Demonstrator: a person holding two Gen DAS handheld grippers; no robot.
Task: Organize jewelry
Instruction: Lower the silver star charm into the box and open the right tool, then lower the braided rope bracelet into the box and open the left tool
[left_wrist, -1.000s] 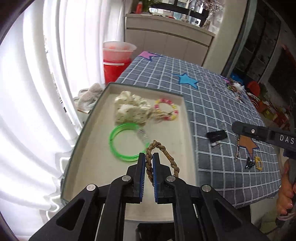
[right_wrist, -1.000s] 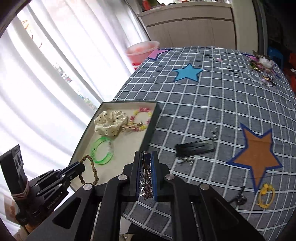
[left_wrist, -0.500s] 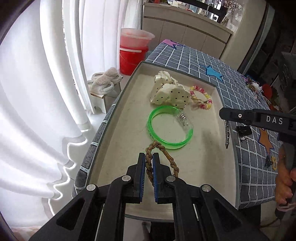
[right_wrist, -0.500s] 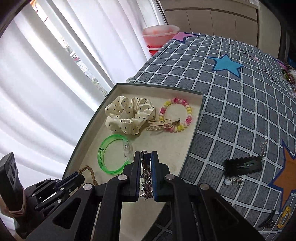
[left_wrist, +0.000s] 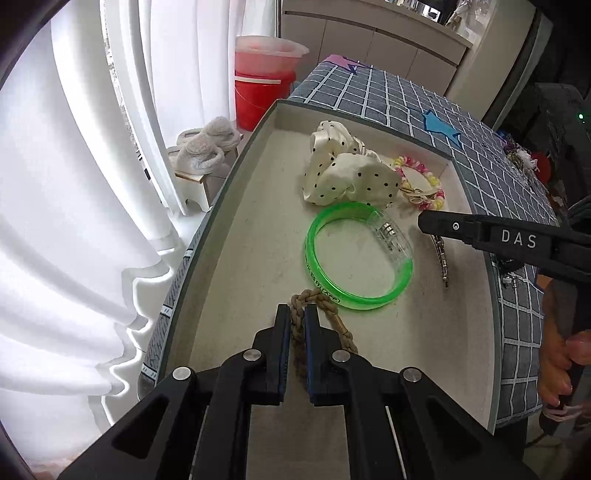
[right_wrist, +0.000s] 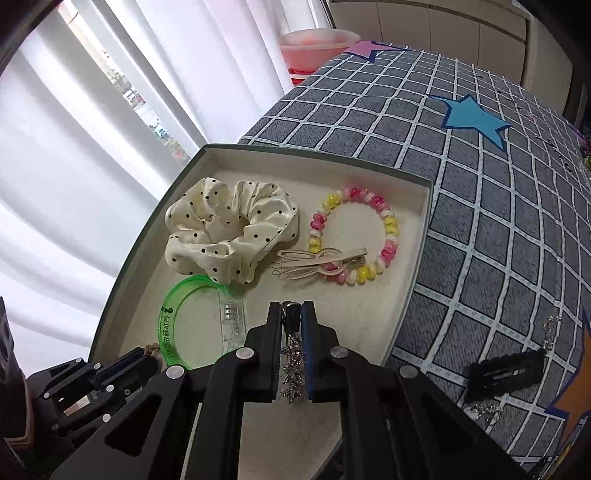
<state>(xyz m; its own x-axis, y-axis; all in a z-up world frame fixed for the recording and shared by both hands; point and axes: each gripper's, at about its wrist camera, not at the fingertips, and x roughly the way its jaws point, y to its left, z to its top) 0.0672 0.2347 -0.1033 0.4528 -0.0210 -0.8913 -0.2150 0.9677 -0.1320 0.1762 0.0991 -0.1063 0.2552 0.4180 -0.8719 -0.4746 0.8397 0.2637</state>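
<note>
A shallow beige tray (left_wrist: 236, 236) (right_wrist: 413, 236) lies on the checked tablecloth. In it are a cream dotted scrunchie (left_wrist: 351, 177) (right_wrist: 229, 229), a pink-and-yellow bead bracelet (left_wrist: 421, 181) (right_wrist: 354, 236), a beige hair clip (right_wrist: 321, 264) and a green bangle (left_wrist: 354, 254) (right_wrist: 184, 325). My left gripper (left_wrist: 297, 314) is shut on a brown braided cord (left_wrist: 325, 314) low over the tray's near part. My right gripper (right_wrist: 291, 310) is shut on a silver rhinestone star clip (right_wrist: 293, 365) (left_wrist: 441, 258), which hangs over the tray beside the bangle.
On the grey checked cloth (right_wrist: 480, 206) right of the tray lie a black hair clip (right_wrist: 506, 373) and small silver pieces (right_wrist: 484, 410). A red bucket (left_wrist: 264, 81) and grey slippers (left_wrist: 207, 147) sit on the floor beyond the tray, by white curtains. A bare foot (left_wrist: 561, 354) shows at right.
Both grippers have moved in over the tray and come lower. The cord now hangs just above the tray floor by the green bangle, and the star clip has come from over the cloth to over the tray.
</note>
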